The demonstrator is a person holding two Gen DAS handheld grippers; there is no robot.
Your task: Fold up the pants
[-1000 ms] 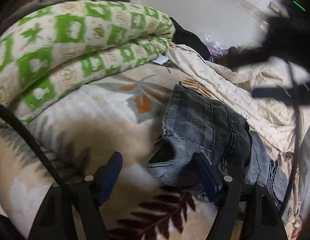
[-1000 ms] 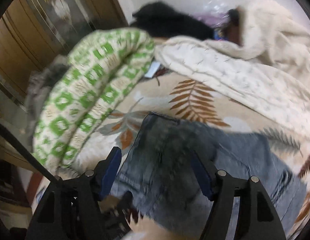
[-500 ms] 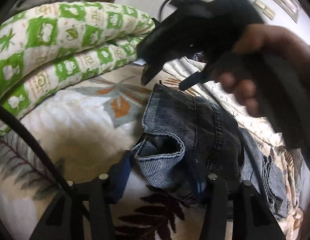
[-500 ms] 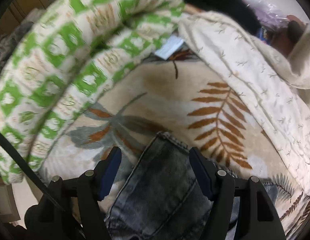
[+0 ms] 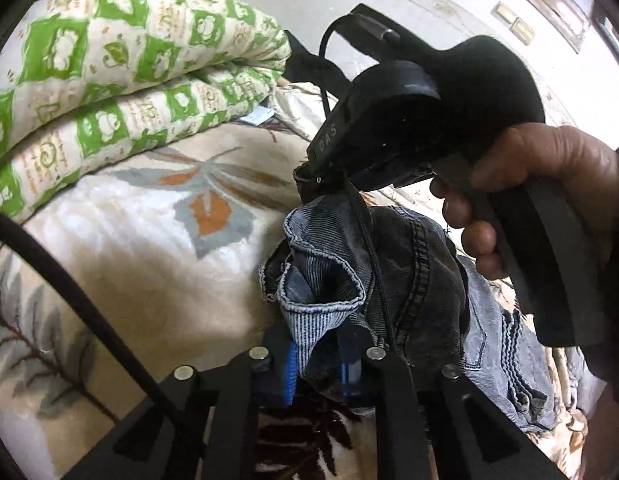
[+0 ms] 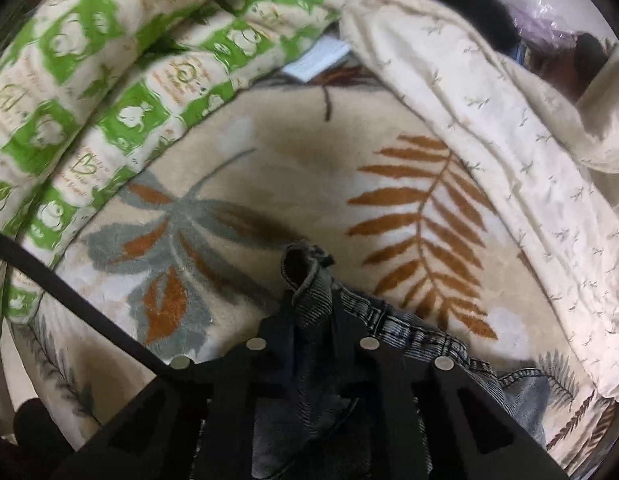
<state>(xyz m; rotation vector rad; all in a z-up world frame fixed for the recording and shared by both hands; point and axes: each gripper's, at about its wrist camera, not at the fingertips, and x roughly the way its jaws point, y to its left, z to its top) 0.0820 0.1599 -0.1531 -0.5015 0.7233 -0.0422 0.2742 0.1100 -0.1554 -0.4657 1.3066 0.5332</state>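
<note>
Pinching the pants point(image 5: 393, 264) hem, my left hand-held gripper point(image 5: 321, 364) is clamped on denim above the leaf-print blanket point(image 5: 149, 264); my right hand point(image 5: 549, 184) sits ahead. Right view: right hand-held gripper point(image 6: 313, 344) clamped on pants point(image 6: 313, 304), green quilt point(image 6: 109, 80) behind.

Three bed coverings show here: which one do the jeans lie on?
The leaf-print blanket, plush beige with orange and grey leaves. The green-checked quilt is folded at its left; the cream sheet is bunched at its right. Neither touches the jeans.
</note>
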